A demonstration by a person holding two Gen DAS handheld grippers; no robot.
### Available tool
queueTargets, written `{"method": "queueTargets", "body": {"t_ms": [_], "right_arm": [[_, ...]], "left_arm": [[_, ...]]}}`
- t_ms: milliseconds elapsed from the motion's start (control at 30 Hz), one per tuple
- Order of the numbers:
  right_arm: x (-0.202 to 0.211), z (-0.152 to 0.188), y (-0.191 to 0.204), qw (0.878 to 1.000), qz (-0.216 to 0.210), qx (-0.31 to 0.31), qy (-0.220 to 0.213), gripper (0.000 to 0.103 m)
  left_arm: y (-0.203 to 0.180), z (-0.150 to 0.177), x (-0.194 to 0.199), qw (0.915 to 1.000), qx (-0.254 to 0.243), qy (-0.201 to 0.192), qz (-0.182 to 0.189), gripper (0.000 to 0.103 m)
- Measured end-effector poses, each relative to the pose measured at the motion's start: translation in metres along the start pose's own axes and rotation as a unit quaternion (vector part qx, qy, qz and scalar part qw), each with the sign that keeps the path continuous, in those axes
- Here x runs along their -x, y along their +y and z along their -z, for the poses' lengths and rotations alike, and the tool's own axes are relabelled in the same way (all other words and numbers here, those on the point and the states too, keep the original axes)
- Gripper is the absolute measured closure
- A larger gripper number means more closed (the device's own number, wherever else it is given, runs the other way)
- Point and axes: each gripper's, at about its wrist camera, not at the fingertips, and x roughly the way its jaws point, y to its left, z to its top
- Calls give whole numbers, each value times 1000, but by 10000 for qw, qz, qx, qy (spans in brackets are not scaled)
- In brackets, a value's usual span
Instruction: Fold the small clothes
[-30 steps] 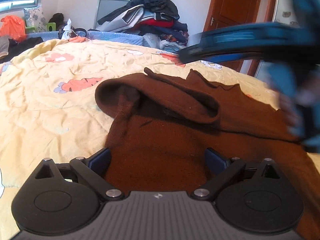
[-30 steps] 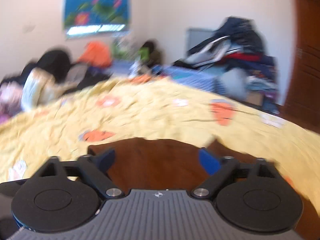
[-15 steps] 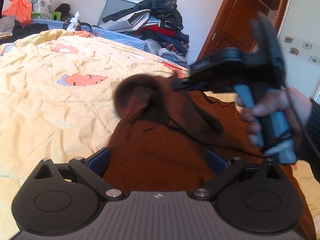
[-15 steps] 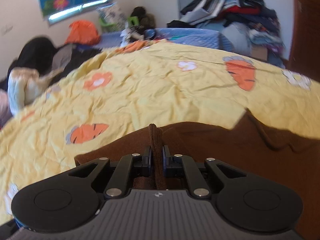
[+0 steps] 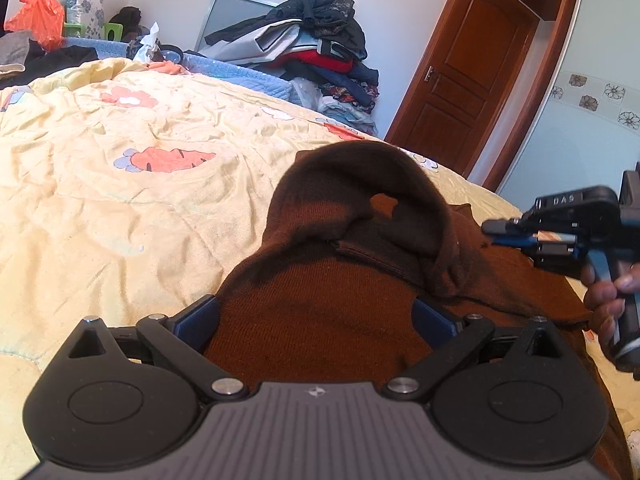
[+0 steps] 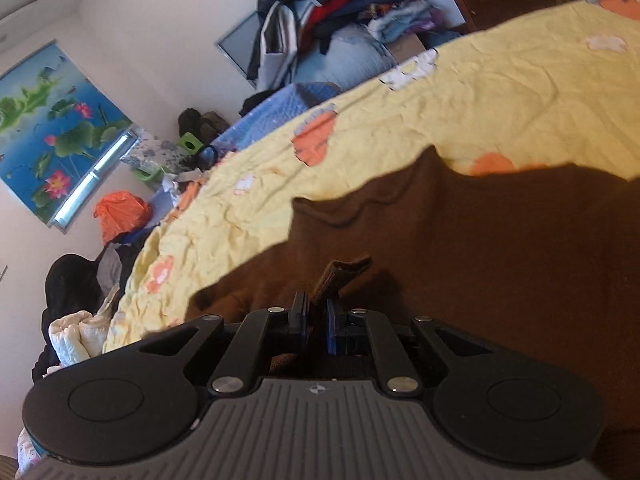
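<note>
A cluttered bedroom, a yellow carrot-print quilt [image 5: 120,208] on the bed – our brown knit garment [image 5: 328,320] lies on it.

Our right gripper [image 6: 316,316] pinches a brown fabric edge between pressed-together pads; our left gripper [image 5: 316,314] stands spread, the garment lying between its blue pads [image 5: 198,316]. A sleeve arches up in a loop – clothes [image 5: 312,40] are piled beyond, by a wooden door [image 5: 460,80].

White letters "DAS" on the right gripper [image 5: 516,236], side housing
</note>
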Motion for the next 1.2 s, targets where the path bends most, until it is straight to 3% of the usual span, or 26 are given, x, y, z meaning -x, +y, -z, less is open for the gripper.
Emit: {"method": "queueTargets", "body": {"t_ms": [67, 200, 433, 500, 600, 700, 767, 833, 900, 1000, 1067, 1100, 1167, 1200], "right_arm": [[-7, 4, -2, 9998, -35, -165, 114, 81], [-9, 4, -6, 9984, -134, -545, -53, 86], [82, -38, -12, 9915, -460, -474, -1123, 90], [113, -45, -31, 9898, -316, -468, -1311, 90], [127, -39, -62, 9904, 255, -519, -1257, 90], [121, -25, -85, 9901, 598, -591, -1128, 90], [117, -19, -91, 9894, 619, -634, -1148, 90], [116, -17, -92, 9887, 513, -699, -1224, 90], [117, -19, -93, 9881, 392, -735, -1295, 90], [122, -20, -93, 9881, 288, -732, -1319, 90], [126, -17, -93, 9884, 239, -728, -1314, 90], [126, -17, -93, 9883, 227, -729, -1318, 90], [127, -18, -93, 9876, 250, -768, -1347, 90], [129, -19, -94, 9866, 226, -805, -1398, 90]], "left_arm": [[-1, 0, 0, 10000, -8, 3, -10, 0], [-2, 0, 0, 10000, -20, 8, -21, 0], [-3, -1, 0, 10000, 10, -2, -1, 0], [-2, 0, 0, 10000, 42, -11, 21, 0], [0, -1, 2, 9999, 106, -15, 61, 0], [14, -16, 11, 9967, 665, 28, 460, 0], [33, -38, 10, 9857, 1436, -11, 877, 0], [43, -67, -2, 9834, 1689, -45, 663, 0], [42, -96, -28, 9892, 1420, 162, 312, 1], [22, -123, -70, 9942, 655, 787, 326, 1], [5, -128, -92, 9948, 131, 1001, 121, 1], [-1, -128, -103, 9936, -118, 1121, -86, 5], [-7, -124, -125, 9870, -442, 1525, -241, 49], [-3, -119, -128, 9832, -509, 1748, -158, 94]]}}
